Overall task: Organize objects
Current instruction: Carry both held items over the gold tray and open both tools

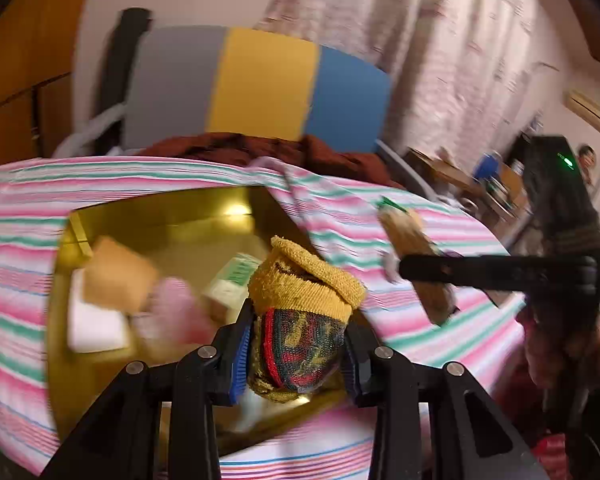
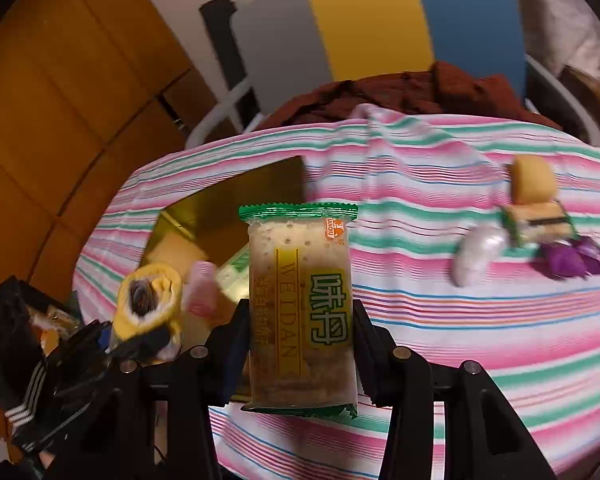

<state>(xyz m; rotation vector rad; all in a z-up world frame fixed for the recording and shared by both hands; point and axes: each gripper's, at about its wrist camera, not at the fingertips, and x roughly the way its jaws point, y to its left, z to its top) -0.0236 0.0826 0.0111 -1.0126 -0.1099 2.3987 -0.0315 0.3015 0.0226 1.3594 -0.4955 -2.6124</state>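
Gold tray (image 1: pixel 100 400) contents motion-blurred, left tool (image 1: pixel 296 344) clamped on rolled sock (image 1: pixel 300 312) above tray, cuff pointing far, right tool (image 2: pixel 302 344) gripping snack packet (image 2: pixel 300 304), long axis near-to-far over striped counter (image 2: pixel 460 340)

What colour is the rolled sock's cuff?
Mustard yellow cuff on the sock; body is multicolour patterned. Clearest in the left wrist view.

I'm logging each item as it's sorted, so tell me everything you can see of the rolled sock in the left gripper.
The rolled sock is a knitted bundle: a mustard-yellow terry cuff folded over the top, and below it a body patterned in dark green, red and yellow. It stands roughly upright, pinched at its lower half between the left gripper fingers, above the gold box. The right wrist view shows its open, dark-centred end.
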